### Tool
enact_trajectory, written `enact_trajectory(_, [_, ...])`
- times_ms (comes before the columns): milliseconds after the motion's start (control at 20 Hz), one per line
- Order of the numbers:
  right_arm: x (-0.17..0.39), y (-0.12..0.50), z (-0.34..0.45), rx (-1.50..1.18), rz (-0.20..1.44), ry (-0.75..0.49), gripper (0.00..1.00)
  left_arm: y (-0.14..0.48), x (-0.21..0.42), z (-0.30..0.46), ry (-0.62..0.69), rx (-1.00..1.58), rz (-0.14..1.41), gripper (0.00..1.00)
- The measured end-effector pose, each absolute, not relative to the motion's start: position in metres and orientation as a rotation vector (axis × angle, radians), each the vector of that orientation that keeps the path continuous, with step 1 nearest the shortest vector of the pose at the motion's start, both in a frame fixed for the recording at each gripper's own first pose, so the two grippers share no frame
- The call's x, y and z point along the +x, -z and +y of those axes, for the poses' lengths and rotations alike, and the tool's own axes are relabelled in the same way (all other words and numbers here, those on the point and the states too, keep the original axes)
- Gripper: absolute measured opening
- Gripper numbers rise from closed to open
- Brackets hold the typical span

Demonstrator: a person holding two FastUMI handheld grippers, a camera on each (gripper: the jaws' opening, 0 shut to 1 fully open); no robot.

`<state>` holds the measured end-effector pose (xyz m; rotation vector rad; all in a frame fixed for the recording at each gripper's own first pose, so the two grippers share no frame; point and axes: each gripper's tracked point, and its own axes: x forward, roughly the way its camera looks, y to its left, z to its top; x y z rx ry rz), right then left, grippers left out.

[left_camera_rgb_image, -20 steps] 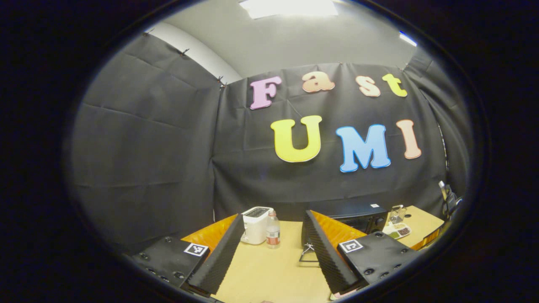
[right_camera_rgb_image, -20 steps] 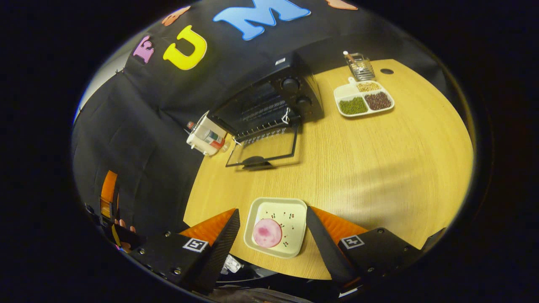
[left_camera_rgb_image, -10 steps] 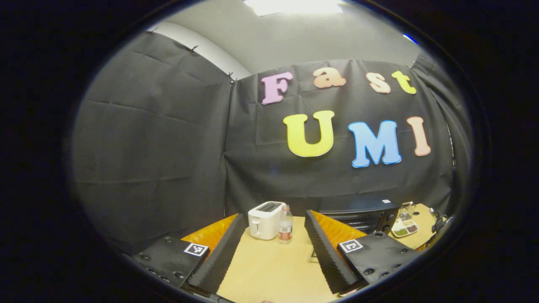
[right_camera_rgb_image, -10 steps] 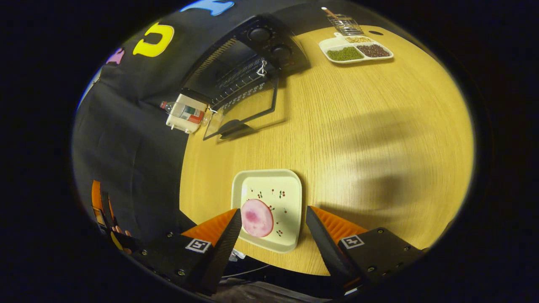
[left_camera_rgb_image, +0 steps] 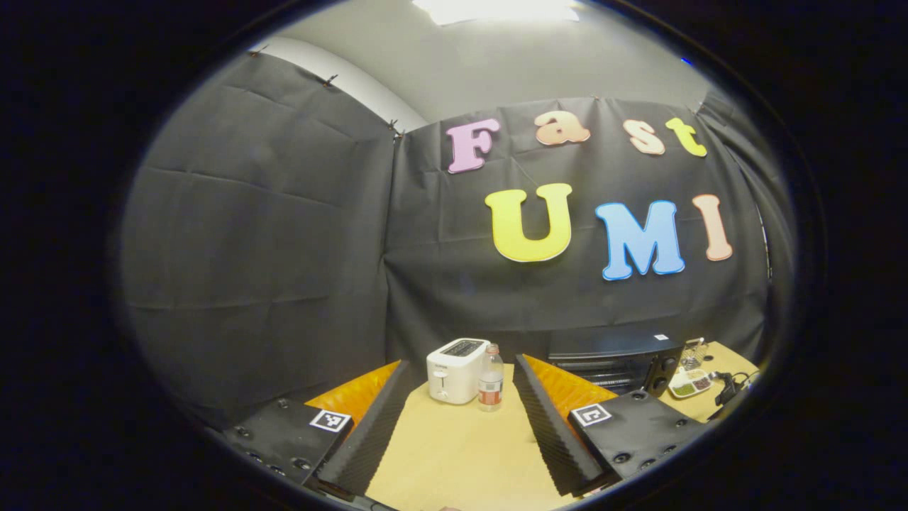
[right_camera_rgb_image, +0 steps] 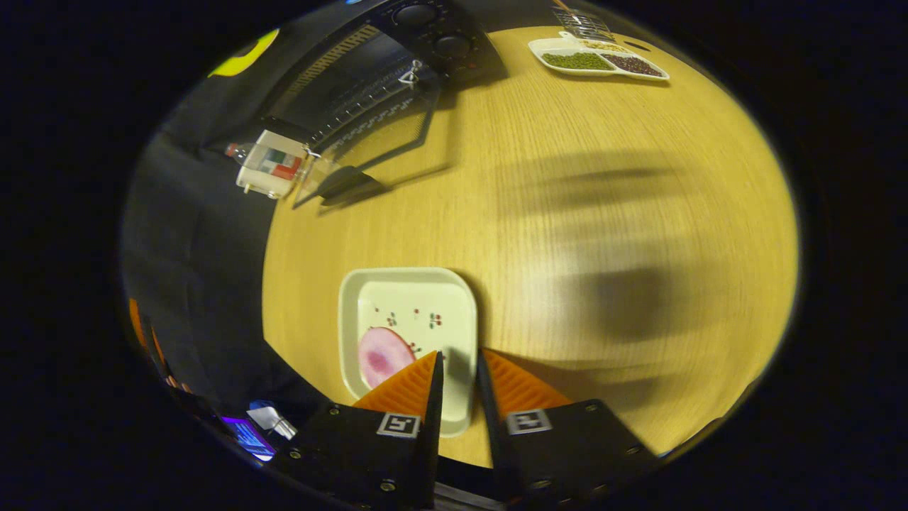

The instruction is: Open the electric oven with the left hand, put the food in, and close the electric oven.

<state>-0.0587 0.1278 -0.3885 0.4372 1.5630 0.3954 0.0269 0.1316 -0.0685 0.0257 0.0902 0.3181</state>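
1. Oven (right_camera_rgb_image: pixel 397 78) door is seen dropped open, flat toward plate (right_camera_rgb_image: pixel 408 333); opening step judged done.
2. Food (right_camera_rgb_image: pixel 383 355) lies on plate, well apart from oven, near table (right_camera_rgb_image: pixel 603 234) edge.
3. R gripper (right_camera_rgb_image: pixel 457 369): fingers nearly closed over plate rim; actual grip can't be told.
4. L gripper (left_camera_rgb_image: pixel 461 419): held wide open, empty, toaster (left_camera_rgb_image: pixel 456 359) & bottle (left_camera_rgb_image: pixel 489 369) ahead.
5. Next: plate to be gripped, carried to oven.
6. Wood tabletop, black-cloth booth.

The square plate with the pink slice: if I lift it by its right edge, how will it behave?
The plate looks rigid and shallow, so it should lift stiffly, though a one-edge grip may let it tilt. The pink slice lies loose and flat, so it could slide. The right gripper looks nearly shut over the rim.
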Motion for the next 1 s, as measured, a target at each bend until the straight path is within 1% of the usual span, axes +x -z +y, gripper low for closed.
enact_trajectory(50, [-0.058,0.384,0.127,0.446,1.568,-0.394,0.27,0.068,0.028,0.133,-0.317,0.028,0.086,1.00])
enact_trajectory(100, [-0.059,0.387,0.130,0.446,1.575,-0.393,0.23,0.067,0.028,0.133,-0.313,0.028,0.085,1.00])
enact_trajectory(150, [-0.057,0.387,0.130,0.440,1.574,-0.397,0.22,0.068,0.029,0.133,-0.311,0.027,0.085,1.00])
enact_trajectory(200, [-0.055,0.397,0.128,0.432,1.559,-0.365,0.23,0.068,0.030,0.135,-0.310,0.025,0.086,1.00])
enact_trajectory(250, [-0.055,0.389,0.125,0.409,1.564,-0.379,0.02,0.069,0.032,0.135,-0.310,0.019,0.085,1.00])
enact_trajectory(300, [-0.057,0.388,0.127,0.400,1.552,-0.394,0.02,0.070,0.033,0.135,-0.308,0.012,0.085,1.00])
enact_trajectory(350, [-0.035,0.387,0.123,0.401,1.541,-0.396,0.02,0.071,0.033,0.134,-0.304,0.004,0.086,1.00])
enact_trajectory(400, [-0.056,0.389,0.127,0.400,1.537,-0.408,0.00,0.072,0.034,0.133,-0.298,-0.002,0.088,1.00])
enact_trajectory(450, [-0.057,0.391,0.130,0.403,1.527,-0.408,0.01,0.073,0.034,0.132,-0.294,-0.002,0.090,1.00])
enact_trajectory(500, [-0.057,0.388,0.134,0.418,1.519,-0.433,0.01,0.073,0.036,0.133,-0.292,0.001,0.087,0.90])
enact_trajectory(700, [-0.059,0.369,0.146,0.560,1.502,-0.444,0.00,0.071,0.038,0.129,-0.276,0.005,0.079,1.00])
enact_trajectory(750, [-0.058,0.366,0.147,0.580,1.501,-0.444,0.00,0.073,0.038,0.128,-0.272,0.002,0.081,0.97])
enact_trajectory(1000, [-0.040,0.343,0.162,0.716,1.468,-0.390,0.00,0.077,0.046,0.123,-0.252,-0.005,0.086,1.00])
